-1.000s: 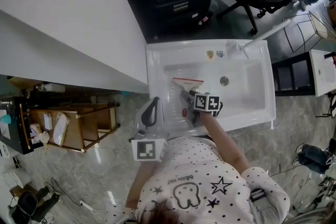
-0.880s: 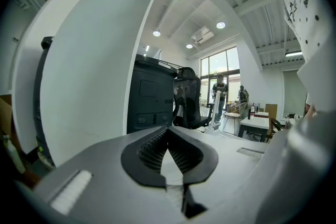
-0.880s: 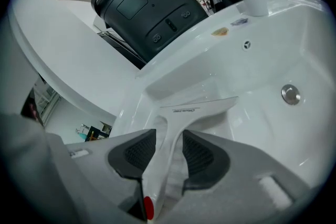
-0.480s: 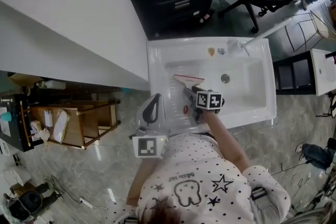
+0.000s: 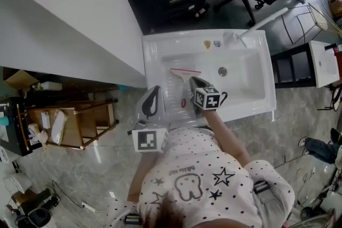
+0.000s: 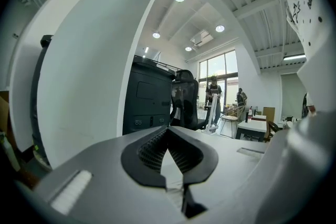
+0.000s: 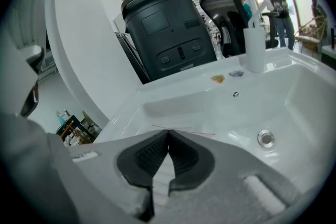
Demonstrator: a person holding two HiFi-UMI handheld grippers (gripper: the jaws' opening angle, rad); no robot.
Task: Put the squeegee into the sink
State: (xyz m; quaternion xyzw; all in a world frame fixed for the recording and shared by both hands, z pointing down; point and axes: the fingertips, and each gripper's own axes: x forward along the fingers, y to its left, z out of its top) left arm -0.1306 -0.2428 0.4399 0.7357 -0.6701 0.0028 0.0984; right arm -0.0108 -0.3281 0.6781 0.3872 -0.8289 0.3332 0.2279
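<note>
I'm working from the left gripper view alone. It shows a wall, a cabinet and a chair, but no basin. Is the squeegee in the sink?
Observer: Yes. In the head view the squeegee lies in the left part of the sink, with its red blade edge pointing away from the person.
Operator: Does the right gripper hold it?
Observer: No. The right gripper has just closed its jaws, and nothing is between them. The squeegee's red edge shows beyond the tips.
Operator: Is the drain covered?
Observer: No. The drain is bare, to the right of the squeegee in the head view.
</note>
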